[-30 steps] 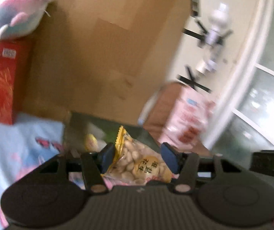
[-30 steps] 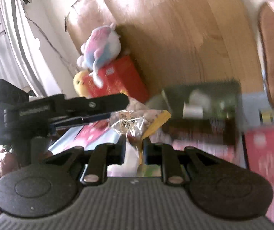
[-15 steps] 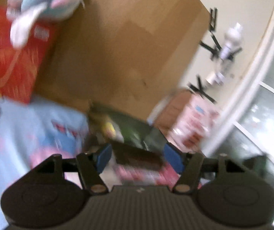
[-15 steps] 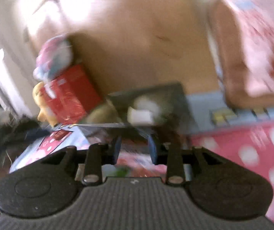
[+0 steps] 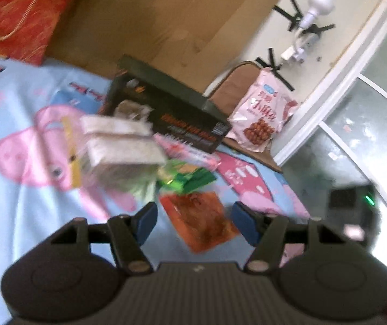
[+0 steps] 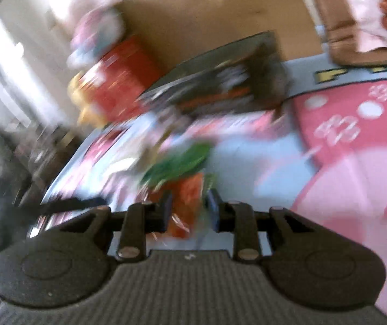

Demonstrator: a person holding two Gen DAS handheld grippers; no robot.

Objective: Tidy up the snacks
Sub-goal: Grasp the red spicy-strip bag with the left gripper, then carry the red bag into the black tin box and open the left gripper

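Left wrist view: left gripper (image 5: pixel 192 220) spread wide, holding nothing, poised over an orange foil snack packet (image 5: pixel 200 220) on the blue cartoon-print sheet (image 5: pixel 12 216); beyond, a green wrapper (image 5: pixel 186 180), a pale packet (image 5: pixel 120 140) and a black snack box (image 5: pixel 171 108).

Right wrist view, heavily blurred: right gripper (image 6: pixel 189 212) with fingers parted around the orange packet (image 6: pixel 188 200); contact unclear.

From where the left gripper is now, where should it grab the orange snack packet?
Probably the near bottom edge of the orange snack packet. It lies flat on the blue cloth between the open jaws of the left gripper, so come down from above and pinch across its width.
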